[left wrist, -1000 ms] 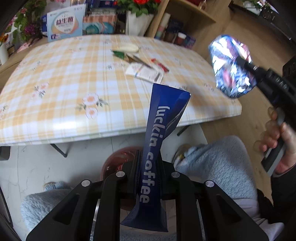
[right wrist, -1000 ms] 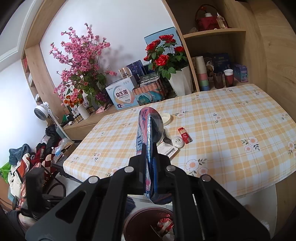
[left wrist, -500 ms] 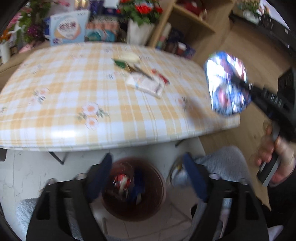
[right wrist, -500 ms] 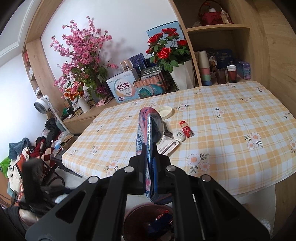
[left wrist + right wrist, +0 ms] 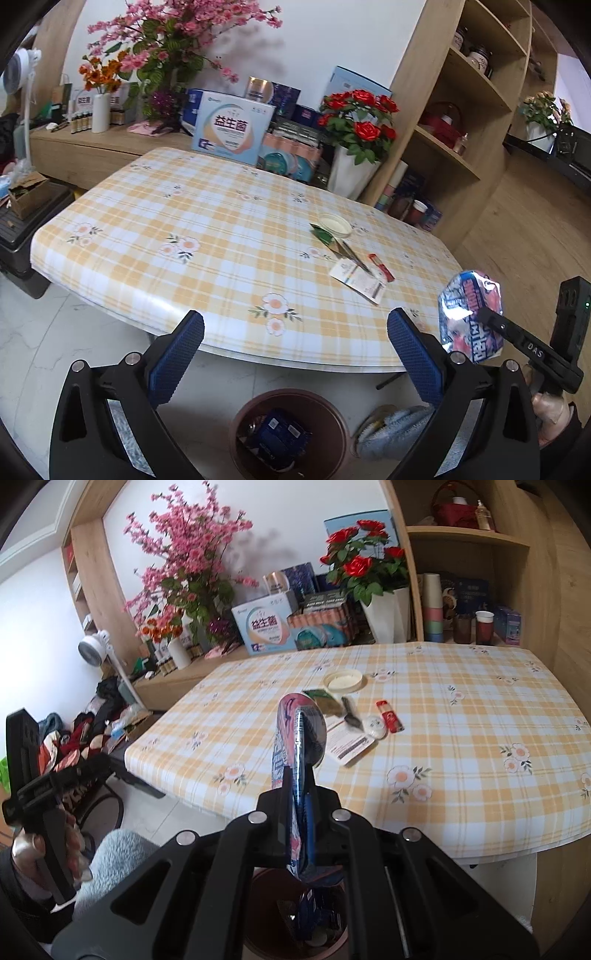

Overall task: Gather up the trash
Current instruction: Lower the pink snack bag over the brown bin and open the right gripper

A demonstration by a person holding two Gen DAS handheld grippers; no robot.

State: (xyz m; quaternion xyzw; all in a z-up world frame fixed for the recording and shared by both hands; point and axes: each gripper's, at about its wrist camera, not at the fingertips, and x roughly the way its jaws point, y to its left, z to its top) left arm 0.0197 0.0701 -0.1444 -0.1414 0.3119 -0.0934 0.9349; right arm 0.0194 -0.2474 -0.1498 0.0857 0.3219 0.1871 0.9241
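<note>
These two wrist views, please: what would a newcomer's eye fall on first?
Probably the crinkled foil wrapper clamped in the right gripper, held above the brown bin on the floor by the table's near edge. Next, the left gripper, wide open and empty over that bin, where a blue packet lies. Then the small litter cluster on the checked tablecloth.

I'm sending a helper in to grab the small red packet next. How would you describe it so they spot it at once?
Start at the checked table and find the litter cluster near its middle, below the white lid. The red packet lies at the cluster's right edge, beside a round white disc. It is the only red piece there, slim and oblong.
</note>
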